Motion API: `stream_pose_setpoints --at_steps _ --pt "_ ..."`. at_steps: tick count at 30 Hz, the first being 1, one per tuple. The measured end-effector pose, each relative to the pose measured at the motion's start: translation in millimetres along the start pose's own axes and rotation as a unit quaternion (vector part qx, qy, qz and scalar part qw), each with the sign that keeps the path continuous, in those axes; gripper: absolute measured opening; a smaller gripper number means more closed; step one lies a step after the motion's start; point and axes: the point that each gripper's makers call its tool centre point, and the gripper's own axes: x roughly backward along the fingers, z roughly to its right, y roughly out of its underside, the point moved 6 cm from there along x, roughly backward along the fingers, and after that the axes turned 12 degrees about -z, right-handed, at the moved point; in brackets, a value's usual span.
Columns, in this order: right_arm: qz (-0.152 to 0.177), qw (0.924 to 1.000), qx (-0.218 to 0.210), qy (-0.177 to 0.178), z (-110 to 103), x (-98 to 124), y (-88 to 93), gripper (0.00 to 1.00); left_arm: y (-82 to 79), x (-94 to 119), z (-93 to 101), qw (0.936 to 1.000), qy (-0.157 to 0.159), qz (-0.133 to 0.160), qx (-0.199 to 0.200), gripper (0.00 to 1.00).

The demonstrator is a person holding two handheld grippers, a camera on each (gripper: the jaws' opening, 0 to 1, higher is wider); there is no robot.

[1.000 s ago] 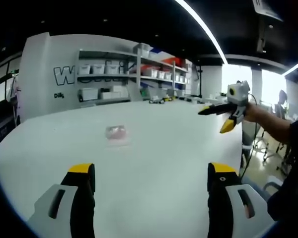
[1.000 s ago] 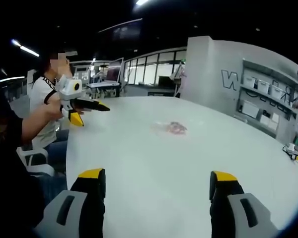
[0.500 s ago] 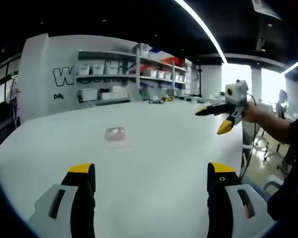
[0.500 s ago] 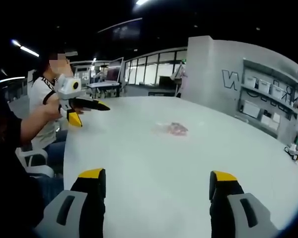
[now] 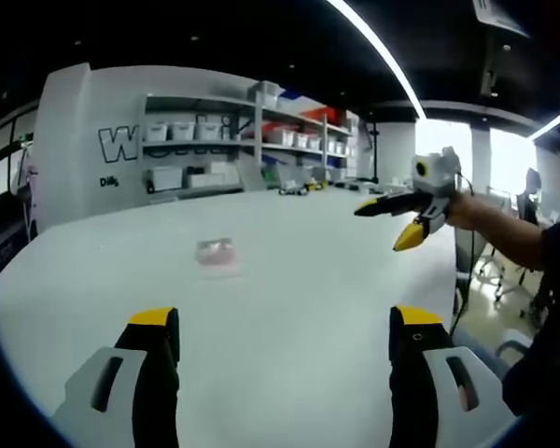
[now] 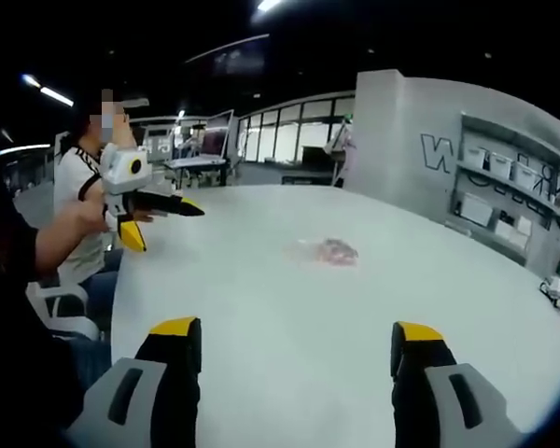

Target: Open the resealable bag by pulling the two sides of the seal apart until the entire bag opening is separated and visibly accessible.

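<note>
- Left gripper view: the left claw hangs released over the white tabletop, its two yellow-tipped jaws spread wide with nothing between them.
- The resealable bag lies flat on the tabletop, well ahead of the left claw and a little toward its left jaw; it looks clear with pinkish contents, too small to tell whether the seal is parted.
- The right claw comes in from the right of this view, held up in a hand above the far tabletop; compared with a second ago it sits further left and nearer the bag's side, though well apart from it yet.
- Its jaws stand apart, one pointing level, the other angled down, so it is released and carries nothing.
- Right gripper view: the right claw has its own jaws wide apart, free of anything, above the tabletop.
- The bag lies ahead of it, between the lines of its two jaws, slightly nearer than a second ago as the view has eased forward.
- The left claw enters from the left of this view, held in a hand, jaws apart; it now sits a touch lower in the view than before.
- Behind the left claw sits a person in a white shirt on a chair.
- Far beyond the bag, shelves with white bins line a wall.
</note>
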Motion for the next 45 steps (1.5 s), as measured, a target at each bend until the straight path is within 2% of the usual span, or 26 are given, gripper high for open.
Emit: stream_pose_setpoints --at_steps 45 --pt "-0.001 0.9999 -0.005 -0.012 8 -19 -2.0 0.83 -2.2 -16 -3.5 0.9999 0.004 -0.011 -0.002 0.91"
